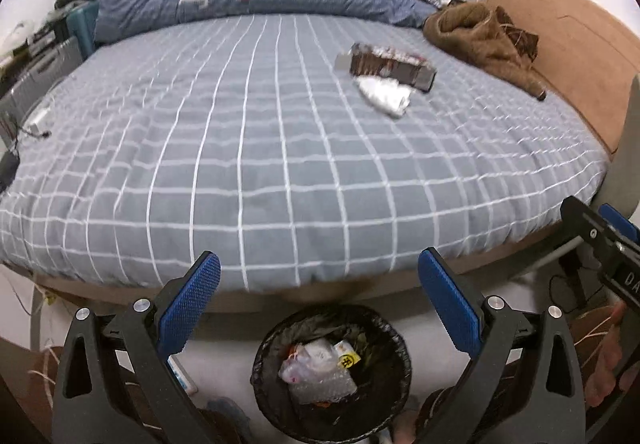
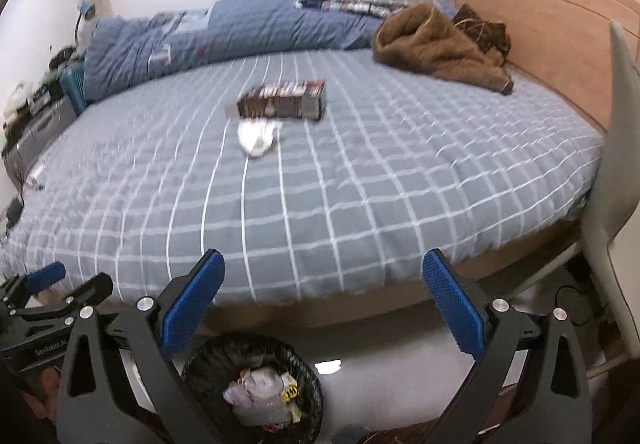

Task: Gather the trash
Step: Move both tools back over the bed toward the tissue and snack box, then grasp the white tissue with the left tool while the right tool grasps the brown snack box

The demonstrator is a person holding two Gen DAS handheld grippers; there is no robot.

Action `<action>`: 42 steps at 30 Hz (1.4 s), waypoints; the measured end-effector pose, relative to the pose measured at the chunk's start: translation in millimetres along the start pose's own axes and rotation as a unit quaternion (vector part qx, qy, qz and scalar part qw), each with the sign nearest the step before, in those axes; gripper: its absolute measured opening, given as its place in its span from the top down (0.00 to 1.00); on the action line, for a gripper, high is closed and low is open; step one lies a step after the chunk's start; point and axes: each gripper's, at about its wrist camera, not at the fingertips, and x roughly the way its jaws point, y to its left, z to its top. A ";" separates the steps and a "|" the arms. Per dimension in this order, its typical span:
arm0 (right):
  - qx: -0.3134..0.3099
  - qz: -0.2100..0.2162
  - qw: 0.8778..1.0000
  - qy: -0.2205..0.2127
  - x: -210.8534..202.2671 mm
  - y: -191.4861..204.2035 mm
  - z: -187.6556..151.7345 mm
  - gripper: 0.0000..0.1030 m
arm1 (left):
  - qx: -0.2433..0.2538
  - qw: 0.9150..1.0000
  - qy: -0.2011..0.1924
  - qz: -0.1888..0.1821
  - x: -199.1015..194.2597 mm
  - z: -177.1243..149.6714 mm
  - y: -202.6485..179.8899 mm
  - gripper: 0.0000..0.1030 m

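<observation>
I am holding my left claw [image 1: 319, 300] with its fingers spread apart and gripping nothing, over the near edge of the bed [image 1: 248, 147], with the bin [image 1: 331, 372] sitting on the floor just below it. Well ahead and to its right, the box [image 1: 390, 67] is lying on the sheet, the foil wrapper [image 1: 386, 96] touching its near side. My right claw [image 2: 323, 300] is likewise gaping wide, both pieces lying far ahead, slightly left.

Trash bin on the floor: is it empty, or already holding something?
Already holding something. The trash bin has a black liner, with crumpled clear plastic and a yellow-labelled wrapper lying inside, below the rim.
</observation>
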 end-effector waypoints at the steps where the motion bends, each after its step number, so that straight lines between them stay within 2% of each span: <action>1: 0.002 -0.001 1.000 -0.004 -3.9 -2.7 3.3 0.07 | 0.002 1.000 -0.004 -0.001 -6.0 4.2 -3.9 0.06; 5: 0.011 0.004 1.000 -0.019 -24.6 -15.9 19.5 0.07 | 0.016 1.000 -0.027 0.003 -27.2 18.2 -19.6 0.06; 10: 0.008 0.006 1.000 -0.027 -42.7 -26.7 37.3 0.07 | 0.014 0.999 -0.036 -0.004 -41.1 36.7 -32.9 0.06; 17: 0.013 -0.009 0.999 -0.029 -34.0 -45.6 68.2 0.07 | 0.027 0.999 -0.033 -0.014 -24.5 69.2 -51.5 0.06; 21: 0.023 -0.015 0.999 -0.028 -15.4 -60.6 89.7 0.07 | 0.037 0.999 -0.029 -0.012 1.1 95.8 -59.8 0.06; 29: 0.017 -0.022 1.000 -0.009 54.8 -80.4 130.6 0.07 | 0.040 0.999 -0.013 -0.002 76.7 150.3 -70.7 0.07; 37: 0.013 -0.022 0.999 0.019 137.1 -96.3 137.2 0.07 | 0.059 0.998 0.016 0.004 169.1 175.5 -85.4 0.07; 39: 0.009 -0.022 0.999 0.029 155.9 -98.2 134.5 0.07 | 0.060 0.998 0.025 0.003 189.0 178.3 -86.6 0.14; 42: 0.007 -0.024 0.999 0.038 175.7 -100.7 130.9 0.07 | 0.062 0.997 0.042 -0.005 216.1 180.8 -90.3 0.18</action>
